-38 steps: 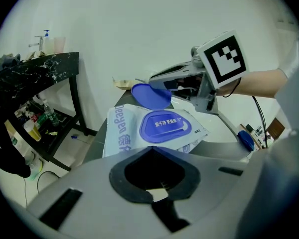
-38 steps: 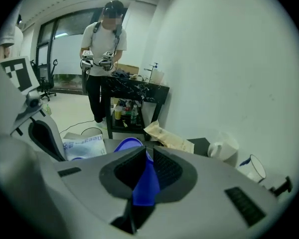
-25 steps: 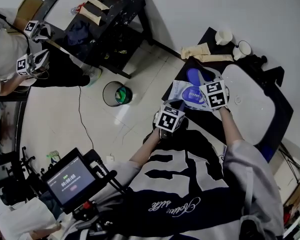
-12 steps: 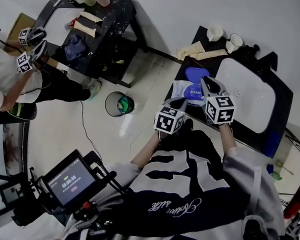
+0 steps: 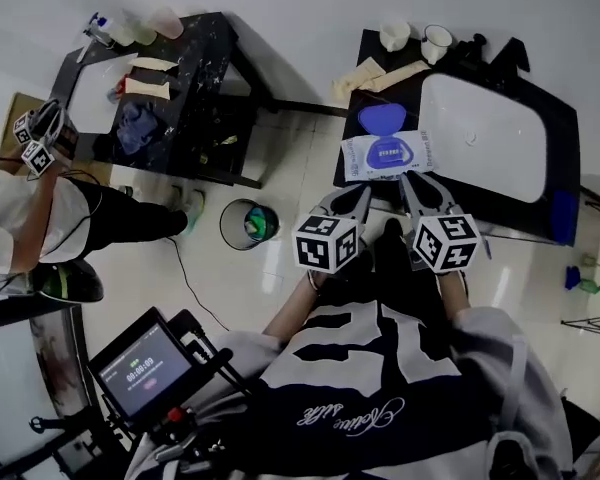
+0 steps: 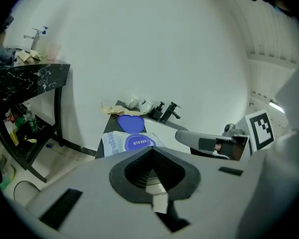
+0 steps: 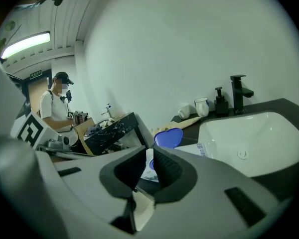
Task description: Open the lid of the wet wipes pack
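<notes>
The wet wipes pack (image 5: 385, 155) lies flat on the black counter left of the sink, its blue lid (image 5: 381, 119) flipped open toward the wall. Both grippers hang short of the counter's near edge, clear of the pack. My left gripper (image 5: 361, 190) is shut with nothing in it. My right gripper (image 5: 412, 180) shows a narrow gap between its pads and holds nothing. The left gripper view has the pack (image 6: 120, 142) and lid (image 6: 131, 122) just beyond the closed tips (image 6: 150, 151). In the right gripper view the lid (image 7: 168, 137) shows above the parted tips (image 7: 150, 156).
A white sink basin (image 5: 480, 128) is set in the black counter (image 5: 570, 148), with a black faucet (image 7: 239, 91), two cups (image 5: 395, 35) and a beige cloth (image 5: 375, 73) at the back. A waste bin (image 5: 250, 224), a black table (image 5: 180, 88) and another person (image 5: 30, 208) are to the left.
Both grippers have drawn back from the pack toward me; a second ago they were over it. The pack now lies free with its lid open.
</notes>
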Tool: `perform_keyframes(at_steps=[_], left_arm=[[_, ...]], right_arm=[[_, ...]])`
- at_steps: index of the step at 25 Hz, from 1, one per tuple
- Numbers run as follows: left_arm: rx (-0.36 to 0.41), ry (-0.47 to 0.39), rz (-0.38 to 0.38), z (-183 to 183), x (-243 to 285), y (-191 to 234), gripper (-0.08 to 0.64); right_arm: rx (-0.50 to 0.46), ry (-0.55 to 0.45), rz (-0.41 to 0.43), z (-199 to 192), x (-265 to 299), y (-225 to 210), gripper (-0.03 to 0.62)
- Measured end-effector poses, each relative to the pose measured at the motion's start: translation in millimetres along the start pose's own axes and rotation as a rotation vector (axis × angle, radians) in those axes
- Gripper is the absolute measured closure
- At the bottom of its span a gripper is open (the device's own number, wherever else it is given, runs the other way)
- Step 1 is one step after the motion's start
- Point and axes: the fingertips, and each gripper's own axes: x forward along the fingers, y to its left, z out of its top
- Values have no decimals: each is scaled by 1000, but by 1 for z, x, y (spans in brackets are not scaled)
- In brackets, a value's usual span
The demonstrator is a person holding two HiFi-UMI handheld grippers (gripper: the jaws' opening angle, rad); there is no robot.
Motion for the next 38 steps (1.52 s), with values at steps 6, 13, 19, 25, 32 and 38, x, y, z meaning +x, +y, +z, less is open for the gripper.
perform_keyframes(at_steps=[6, 13, 19, 25, 32, 38], left_arm=[[-24, 30, -74, -19, -10, -18, 561], [58, -12, -102, -20, -18, -60, 561], [24, -89, -54, -28, -18, -97, 561], [-2, -121, -8, -65, -35, -156, 561], [-65, -149, 60, -121, -54, -207, 561], [-74, -182, 116, -144, -79, -241, 561]], right_arm=[[22, -4, -54, -23, -41, 14, 549], [13, -28, -57, -28, -77, 10, 549], [-21, -42, 15, -34, -116, 2, 549], [-14, -30, 77, -55, -176, -4, 549], [-38, -15, 149, -85, -235, -12, 592], [-49, -3, 217, -102, -274, -3, 592]])
